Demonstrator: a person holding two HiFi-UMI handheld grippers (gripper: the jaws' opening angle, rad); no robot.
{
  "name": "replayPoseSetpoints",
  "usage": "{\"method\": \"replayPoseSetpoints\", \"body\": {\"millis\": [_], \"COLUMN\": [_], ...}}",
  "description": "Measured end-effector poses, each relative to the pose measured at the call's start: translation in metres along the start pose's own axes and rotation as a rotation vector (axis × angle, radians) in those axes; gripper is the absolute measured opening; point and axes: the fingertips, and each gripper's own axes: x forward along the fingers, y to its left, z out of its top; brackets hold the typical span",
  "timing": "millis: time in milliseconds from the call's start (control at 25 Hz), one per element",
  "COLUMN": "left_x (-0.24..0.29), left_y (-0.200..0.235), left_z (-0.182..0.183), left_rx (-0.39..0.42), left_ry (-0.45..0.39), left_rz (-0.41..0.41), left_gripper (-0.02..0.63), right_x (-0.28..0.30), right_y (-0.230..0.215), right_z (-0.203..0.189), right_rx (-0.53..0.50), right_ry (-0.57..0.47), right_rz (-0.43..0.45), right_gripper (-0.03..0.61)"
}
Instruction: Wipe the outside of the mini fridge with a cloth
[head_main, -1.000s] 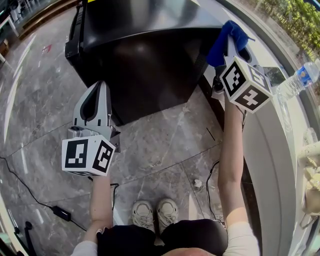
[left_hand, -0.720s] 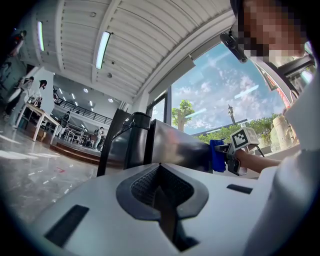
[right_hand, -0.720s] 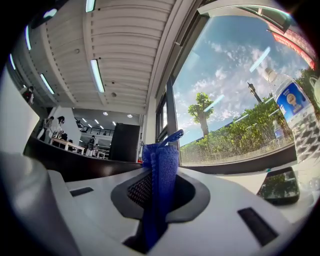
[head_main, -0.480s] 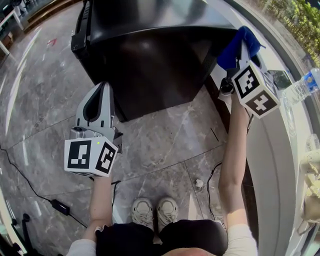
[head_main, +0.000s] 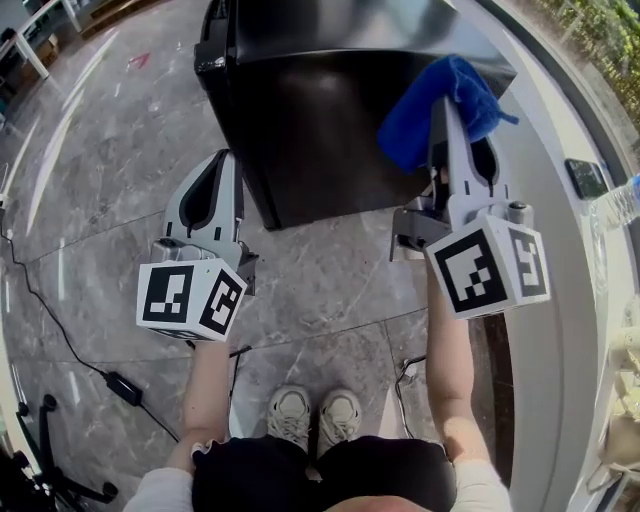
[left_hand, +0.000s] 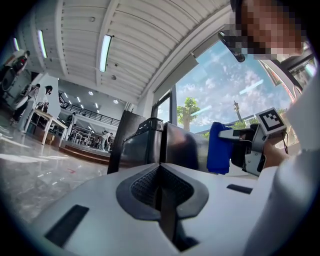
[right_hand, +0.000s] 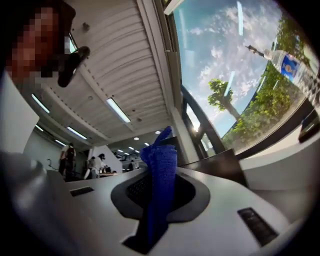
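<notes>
Right gripper is pinching the blue cloth up by the black mini fridge top edge. Left gripper is pressed together, holding nothing.

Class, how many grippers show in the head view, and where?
2. The left gripper, shut and empty, hangs near the mini fridge's left edge; the right gripper holds the blue cloth at its right.

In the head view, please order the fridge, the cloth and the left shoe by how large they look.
1. Fridge
2. Cloth
3. Left shoe, though it lies farther from the camera.
</notes>
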Motion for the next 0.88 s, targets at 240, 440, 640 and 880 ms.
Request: {"method": "replayPoseSetpoints", "body": {"millis": [240, 440, 640, 880], "left_x": [-0.007, -0.012, -0.016, -0.013], "left_y": [0.018, 0.029, 0.041, 0.039], "left_z": [-0.001, -0.006, -0.008, -0.012], "left_rx": [-0.013, -0.011, -0.024, -0.027], "left_ry": [0.004, 0.022, 0.028, 0.029], "left_rz": [0.043, 0.070, 0.097, 0.089], "left_gripper": [0.005, 0.005, 0.005, 0.005], "right_x": [0.022, 0.030, 0.035, 0.042], "right_y": [0.093, 0.137, 0.169, 0.182], "right_z": [-0.062, -0.094, -0.126, -0.144], "right_rx": [0.063, -0.002, -0.050, -0.120], "right_ry": [0.123, 0.186, 0.256, 0.295], "right_rz": [0.251, 0.352, 0.423, 0.447], "right_gripper": [0.061, 0.061, 0.061, 0.061]}}
